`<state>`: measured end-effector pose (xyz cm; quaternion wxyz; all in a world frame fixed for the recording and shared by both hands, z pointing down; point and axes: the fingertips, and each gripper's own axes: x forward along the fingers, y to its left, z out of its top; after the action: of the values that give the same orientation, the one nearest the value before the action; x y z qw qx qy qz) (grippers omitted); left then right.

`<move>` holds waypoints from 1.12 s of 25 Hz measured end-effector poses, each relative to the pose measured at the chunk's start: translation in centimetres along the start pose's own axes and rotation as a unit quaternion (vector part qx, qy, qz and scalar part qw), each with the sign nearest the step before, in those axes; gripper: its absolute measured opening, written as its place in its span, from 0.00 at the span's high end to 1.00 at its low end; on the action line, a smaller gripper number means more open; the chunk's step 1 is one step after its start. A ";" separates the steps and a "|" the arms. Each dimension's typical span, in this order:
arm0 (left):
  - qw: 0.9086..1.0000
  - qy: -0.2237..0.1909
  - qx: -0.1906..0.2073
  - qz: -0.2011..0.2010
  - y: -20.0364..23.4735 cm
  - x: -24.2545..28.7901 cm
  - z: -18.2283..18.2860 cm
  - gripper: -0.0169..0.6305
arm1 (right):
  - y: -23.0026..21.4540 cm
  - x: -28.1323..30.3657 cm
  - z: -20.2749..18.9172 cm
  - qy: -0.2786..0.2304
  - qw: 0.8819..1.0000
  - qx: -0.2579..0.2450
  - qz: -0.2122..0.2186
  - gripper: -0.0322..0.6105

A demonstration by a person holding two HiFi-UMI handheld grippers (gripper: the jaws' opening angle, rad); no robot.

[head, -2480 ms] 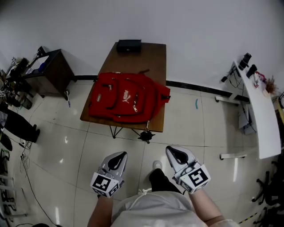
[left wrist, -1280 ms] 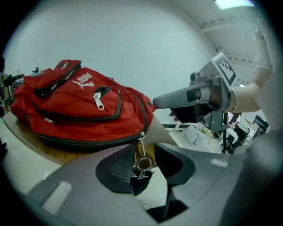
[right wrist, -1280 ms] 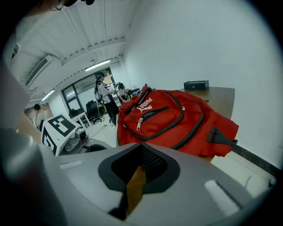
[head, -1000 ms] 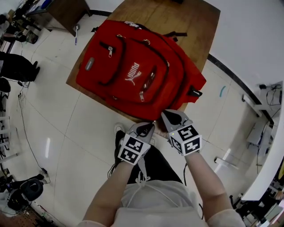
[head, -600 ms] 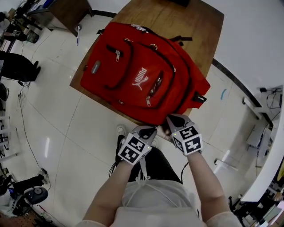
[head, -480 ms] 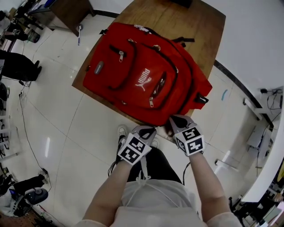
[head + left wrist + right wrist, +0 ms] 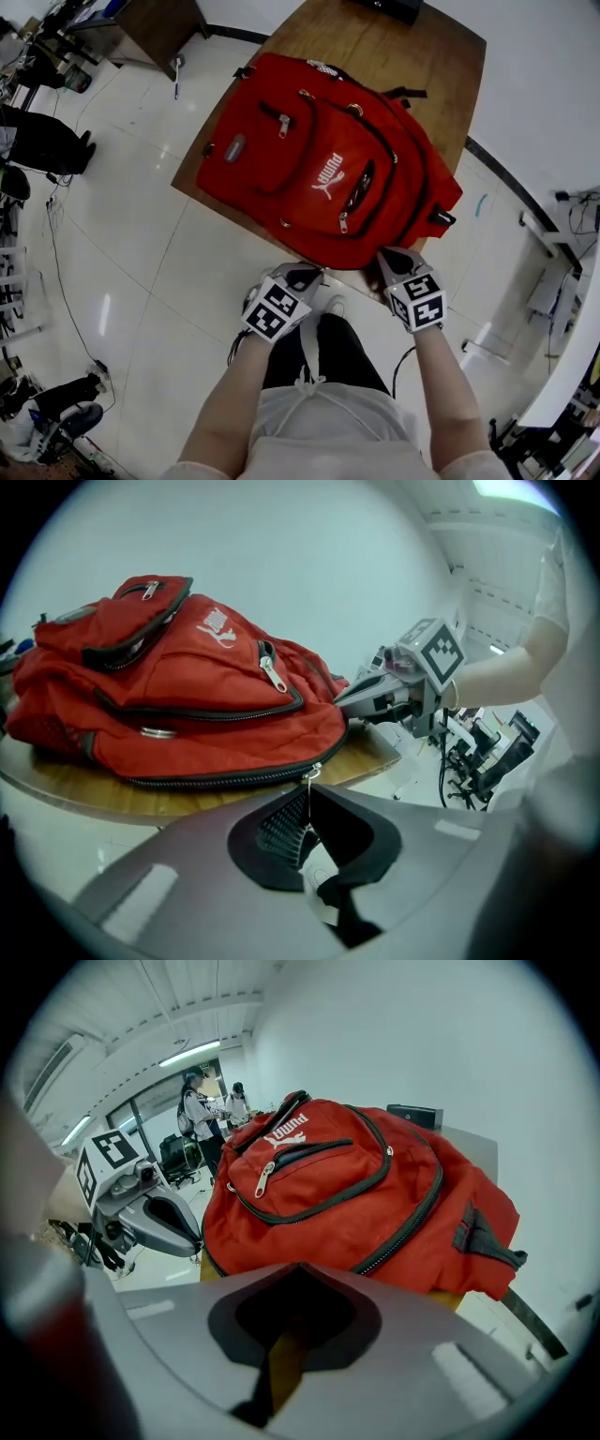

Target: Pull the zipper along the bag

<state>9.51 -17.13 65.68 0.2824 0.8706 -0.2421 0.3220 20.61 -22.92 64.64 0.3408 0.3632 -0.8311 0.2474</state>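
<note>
A red backpack (image 7: 319, 169) lies flat on a wooden table (image 7: 441, 56), its bottom toward me. In the left gripper view its main zipper (image 7: 225, 778) runs along the near edge, and a thin metal zipper pull (image 7: 307, 777) hangs from it. My left gripper (image 7: 305, 822) is shut on that pull, just below the table edge (image 7: 305, 274). My right gripper (image 7: 392, 255) has its fingers together, tips against the bag's near right corner (image 7: 342, 697). Whether it pinches fabric is hidden. The right gripper view shows the bag (image 7: 347, 1185) just beyond the jaws and my left gripper (image 7: 187, 1237) at the left.
A black box (image 7: 389, 7) sits at the table's far end. A dark cabinet (image 7: 150, 23) stands at the left and a white desk (image 7: 562, 244) at the right. Two people (image 7: 202, 1110) stand far off in the right gripper view. Tiled floor surrounds the table.
Both grippers came up from over the floor to the backpack's near edge. Over the last second they stay at that edge while the bag drifts rightward in the head view.
</note>
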 end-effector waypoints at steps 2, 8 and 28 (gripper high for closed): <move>1.000 0.002 -0.002 -0.006 0.3 -0.2 -0.2 0.95 | 0.2 0.1 0.1 0.006 1.000 -0.011 -0.010 0.95; 1.000 0.009 0.007 0.016 3.6 -2.3 -0.7 0.95 | -0.1 0.4 0.3 0.024 0.998 -0.013 -0.049 0.95; 0.998 0.015 0.032 0.044 11.0 -6.3 -0.8 0.95 | -0.7 1.4 0.7 0.083 0.989 0.014 -0.123 0.95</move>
<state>-1.71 -23.02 65.45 0.2440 0.8628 -0.2653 0.3546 20.20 -24.43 65.39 0.4316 0.4458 -0.7450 0.2449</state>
